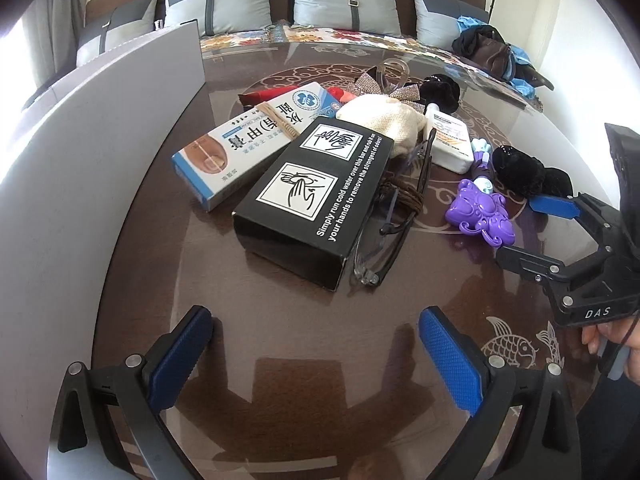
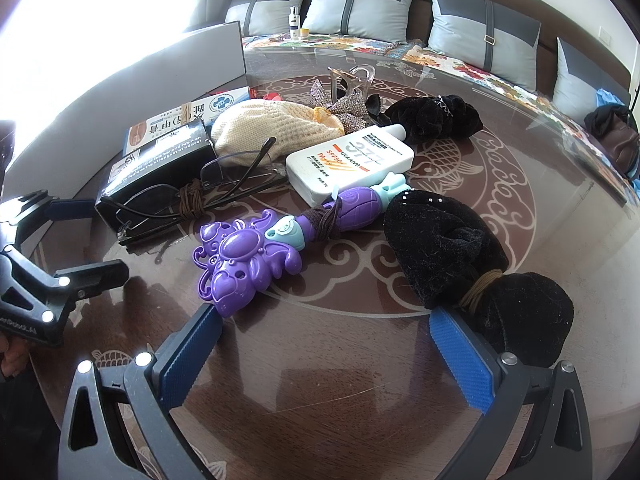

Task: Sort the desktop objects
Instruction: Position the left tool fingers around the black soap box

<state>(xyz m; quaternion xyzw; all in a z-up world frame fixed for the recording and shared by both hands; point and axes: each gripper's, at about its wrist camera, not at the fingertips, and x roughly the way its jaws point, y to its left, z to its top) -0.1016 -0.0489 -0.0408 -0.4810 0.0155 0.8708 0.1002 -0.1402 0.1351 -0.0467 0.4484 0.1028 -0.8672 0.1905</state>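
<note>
Both empty, wide open: left gripper [image 1: 316, 356], right gripper [image 2: 326, 354]. Purple plastic butterfly toy [image 2: 244, 264] just beyond, near bench [image 2: 320, 392] middle. Slide low, close gently around wings.

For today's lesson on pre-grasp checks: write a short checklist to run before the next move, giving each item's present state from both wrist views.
1. Left gripper open, holding nothing: ok.
2. Right gripper open, holding nothing: ok.
3. Purple toy lies free just ahead of the right gripper: ok.
4. Glasses free of clutter: not ok, they lean on the black box.
5. Grey bin free to receive items: cannot tell, inside hidden.
</note>
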